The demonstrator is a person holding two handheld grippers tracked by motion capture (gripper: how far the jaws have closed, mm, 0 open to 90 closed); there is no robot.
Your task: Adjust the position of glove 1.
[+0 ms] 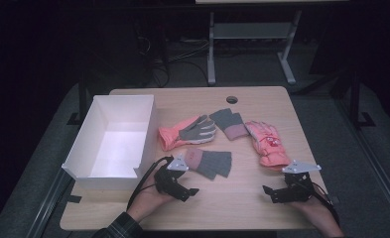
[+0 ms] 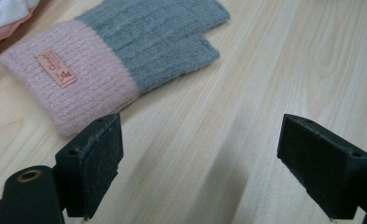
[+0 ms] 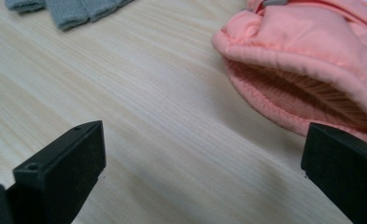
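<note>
Four gloves lie mid-table. A knit glove (image 1: pixel 210 162) with a pink cuff and grey fingers lies just beyond my left gripper (image 1: pixel 188 193), and its cuff (image 2: pixel 74 79) is close above the left jaw. A padded pink glove (image 1: pixel 268 144) lies beyond my right gripper (image 1: pixel 269 195), its open cuff (image 3: pixel 307 79) near the right jaw. Farther back lie a second knit glove (image 1: pixel 228 123) and a pink glove with a grey palm (image 1: pixel 187 133). My left gripper (image 2: pixel 204 140) and my right gripper (image 3: pixel 204 144) both stand open over bare wood, holding nothing.
An empty white box (image 1: pixel 114 141) stands on the left part of the wooden table (image 1: pixel 232 208). A round cable hole (image 1: pixel 231 99) sits near the far edge. Grey knit fingertips (image 3: pixel 69 11) show at the top left of the right gripper view. Dark floor and desk legs lie beyond.
</note>
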